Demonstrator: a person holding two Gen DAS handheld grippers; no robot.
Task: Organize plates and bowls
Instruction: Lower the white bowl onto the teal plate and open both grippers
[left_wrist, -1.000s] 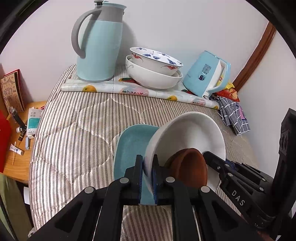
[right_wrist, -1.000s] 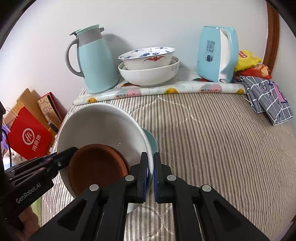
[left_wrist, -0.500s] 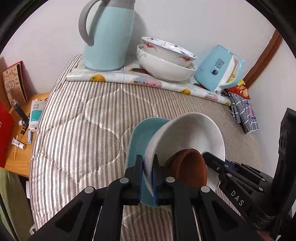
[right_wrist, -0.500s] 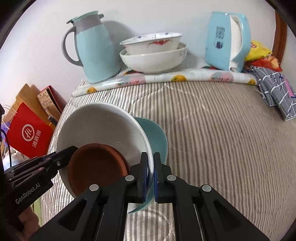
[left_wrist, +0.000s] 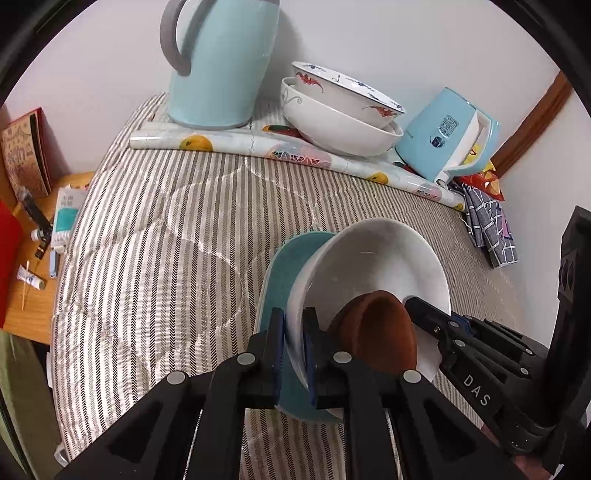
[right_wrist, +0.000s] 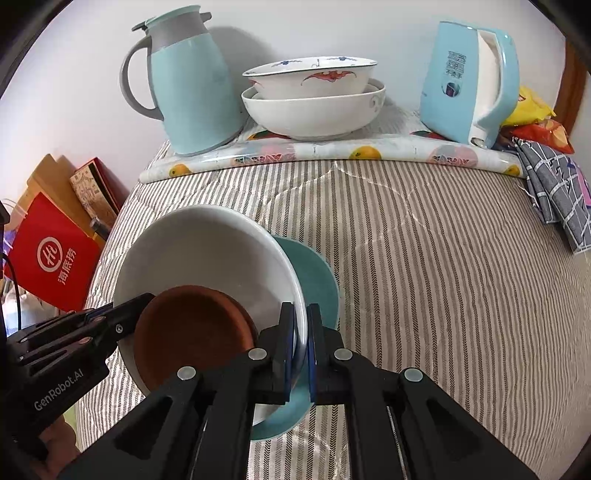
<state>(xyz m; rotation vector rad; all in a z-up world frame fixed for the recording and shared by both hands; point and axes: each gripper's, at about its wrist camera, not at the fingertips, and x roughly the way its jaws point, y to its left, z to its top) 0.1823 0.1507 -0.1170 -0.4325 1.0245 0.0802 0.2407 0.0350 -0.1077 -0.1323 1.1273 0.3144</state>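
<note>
Both grippers have sunk toward the striped quilt (left_wrist: 155, 266), teal plate (left_wrist: 280, 266) now close beneath; left gripper (left_wrist: 293, 332) and right gripper (right_wrist: 301, 332) each clench the white bowl (right_wrist: 207, 251) rim, brown saucer (right_wrist: 192, 328) inside; only the right view shows the red bag (right_wrist: 51, 254)
</note>
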